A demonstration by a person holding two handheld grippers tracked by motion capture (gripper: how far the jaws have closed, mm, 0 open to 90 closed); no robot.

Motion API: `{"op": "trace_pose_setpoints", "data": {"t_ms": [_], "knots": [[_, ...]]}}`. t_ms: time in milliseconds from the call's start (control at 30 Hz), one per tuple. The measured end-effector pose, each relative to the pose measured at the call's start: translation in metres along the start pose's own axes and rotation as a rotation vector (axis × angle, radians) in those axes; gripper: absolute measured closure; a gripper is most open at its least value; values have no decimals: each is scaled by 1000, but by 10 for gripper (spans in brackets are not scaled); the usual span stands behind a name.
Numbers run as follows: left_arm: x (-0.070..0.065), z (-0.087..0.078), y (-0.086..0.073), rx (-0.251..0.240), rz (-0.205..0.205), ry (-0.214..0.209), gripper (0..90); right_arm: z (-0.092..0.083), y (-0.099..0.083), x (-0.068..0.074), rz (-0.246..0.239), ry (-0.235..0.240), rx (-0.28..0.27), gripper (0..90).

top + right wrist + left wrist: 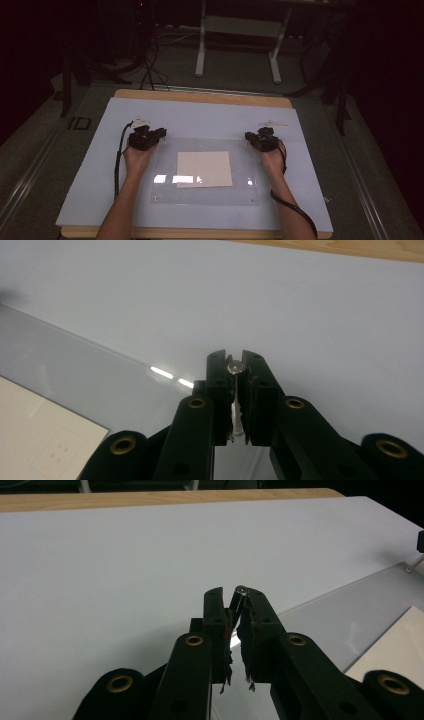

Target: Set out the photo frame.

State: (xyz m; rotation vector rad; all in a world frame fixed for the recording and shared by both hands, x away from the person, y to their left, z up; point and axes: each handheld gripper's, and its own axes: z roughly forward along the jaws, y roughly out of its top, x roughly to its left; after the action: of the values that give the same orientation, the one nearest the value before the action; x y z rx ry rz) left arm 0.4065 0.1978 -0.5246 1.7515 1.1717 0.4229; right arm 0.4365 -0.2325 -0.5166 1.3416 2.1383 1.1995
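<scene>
Clear plastic sheet (205, 172) lies flat over beige paper (204, 169), mid-table; left gripper (162, 134) & right gripper (248, 136) each pinch a small corner peg (241, 590), far corners, prob. to lift it evenly

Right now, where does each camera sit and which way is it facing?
High view: above the near table edge, looking forward and down on the clear sheet and paper; both forearms show, with left gripper and right gripper.
Left gripper view: rides the left gripper, looking along its jaws, closed on a corner post.
Right gripper view: rides the right gripper, jaws closed on another post.
Shared: all show the clear sheet and paper.
</scene>
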Motion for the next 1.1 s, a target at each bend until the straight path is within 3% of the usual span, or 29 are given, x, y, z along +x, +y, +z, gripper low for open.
{"op": "trace_pose_setpoints", "data": {"t_ms": [333,467,633,767,833,900,1033,1100], "knots": [[9,5,9,58,-52,-45,819,4,7,-4,32,11,36,838],[17,9,8,44,-112,-92,819,7,11,-6,41,13,55,843],[24,14,6,11,-153,-136,821,11,15,-9,59,23,60,844],[27,17,6,10,-184,-138,823,13,18,-11,70,30,73,842],[25,18,7,7,-181,-123,827,13,20,-9,59,9,85,839],[26,18,6,7,-178,-129,827,11,22,-3,7,-37,87,776],[25,18,7,9,-187,-119,827,-2,26,0,-13,-56,66,661],[25,19,7,7,-197,-120,827,-11,28,2,-10,-44,53,624]]}}
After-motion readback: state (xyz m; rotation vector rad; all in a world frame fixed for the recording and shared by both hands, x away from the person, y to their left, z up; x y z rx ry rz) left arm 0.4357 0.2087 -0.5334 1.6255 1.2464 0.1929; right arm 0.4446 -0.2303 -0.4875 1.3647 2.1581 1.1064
